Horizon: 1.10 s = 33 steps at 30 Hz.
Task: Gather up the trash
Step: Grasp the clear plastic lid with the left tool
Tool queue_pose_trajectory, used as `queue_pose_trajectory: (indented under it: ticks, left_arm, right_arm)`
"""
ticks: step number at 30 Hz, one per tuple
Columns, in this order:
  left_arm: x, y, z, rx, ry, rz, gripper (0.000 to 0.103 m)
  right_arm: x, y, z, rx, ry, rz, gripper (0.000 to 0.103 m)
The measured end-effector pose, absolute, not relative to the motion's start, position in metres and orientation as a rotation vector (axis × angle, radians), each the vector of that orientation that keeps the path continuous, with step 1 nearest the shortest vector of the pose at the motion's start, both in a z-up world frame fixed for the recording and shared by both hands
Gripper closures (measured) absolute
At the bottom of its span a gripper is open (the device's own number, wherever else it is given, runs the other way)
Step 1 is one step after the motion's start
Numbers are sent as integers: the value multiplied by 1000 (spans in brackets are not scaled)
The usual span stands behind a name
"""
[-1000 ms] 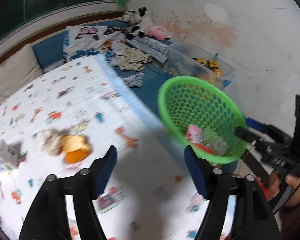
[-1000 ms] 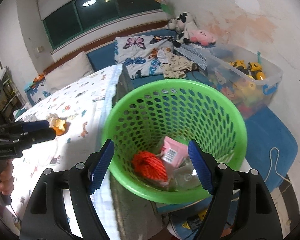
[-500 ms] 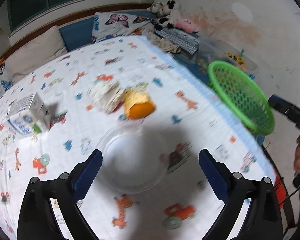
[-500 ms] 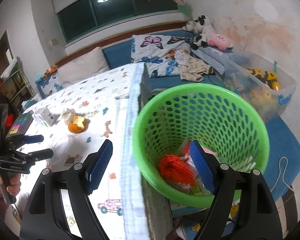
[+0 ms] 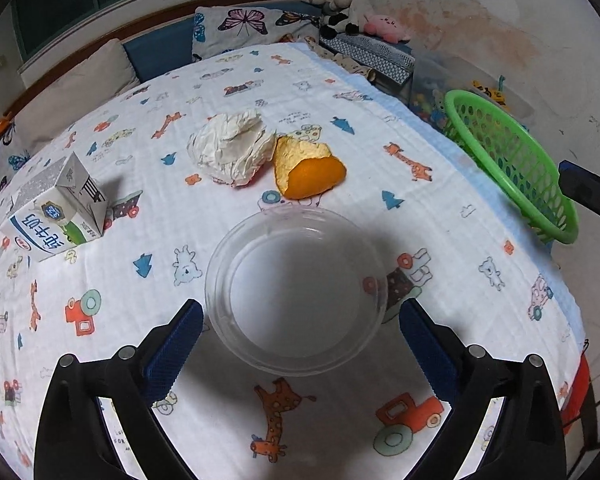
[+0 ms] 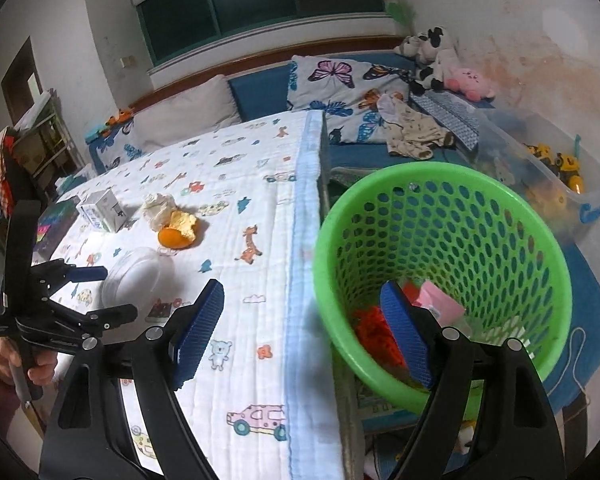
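In the left wrist view, the left hand-held gripper (image 5: 298, 338) has swung from the green basket (image 5: 512, 164) to the clear plastic lid (image 5: 296, 292) at lower centre of the desk (image 5: 440, 208). Its jaws, just widened, straddle it untouched. The right hand-held gripper (image 6: 300, 332), also spreading, holds nothing beside the basket.

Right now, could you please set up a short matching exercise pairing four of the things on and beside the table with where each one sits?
Things:
1. clear plastic lid
2. orange peel
3. milk carton
4. green basket

Places:
A. beside the table edge, holding red and pink trash
B. touching the crumpled tissue
C. between the open fingers of the left tool
D. alone near the table's left side in the left wrist view

Pairs: 1-C, 2-B, 3-D, 4-A
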State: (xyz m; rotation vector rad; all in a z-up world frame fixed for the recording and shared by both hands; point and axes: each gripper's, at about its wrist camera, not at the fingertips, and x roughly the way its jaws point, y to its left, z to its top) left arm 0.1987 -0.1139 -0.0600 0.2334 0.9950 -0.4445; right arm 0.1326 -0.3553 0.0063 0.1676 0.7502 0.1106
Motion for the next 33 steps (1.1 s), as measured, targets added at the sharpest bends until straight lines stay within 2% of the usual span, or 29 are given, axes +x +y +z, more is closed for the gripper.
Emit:
queue_pose_trajectory:
  ticks: [8,11,16,30,33]
  left_arm:
    - [203,-113,-69,203,1014,-453,8]
    - [204,-111,-69,189,1006,-462,15]
    - [203,-106,-66,179,988,-462,16]
    - [199,-43,-26,76,911,-371,16]
    - [198,-31,-18,60,897,-354,16]
  right_arm:
    - [145,-336,5,143,762,152,22]
    - [149,-329,4,131,768,166,22]
    - [158,-319,1,122,784,197,22]
    - [193,-262,-9,62,831,344,23]
    - [203,-251,-13,60,840,363,26]
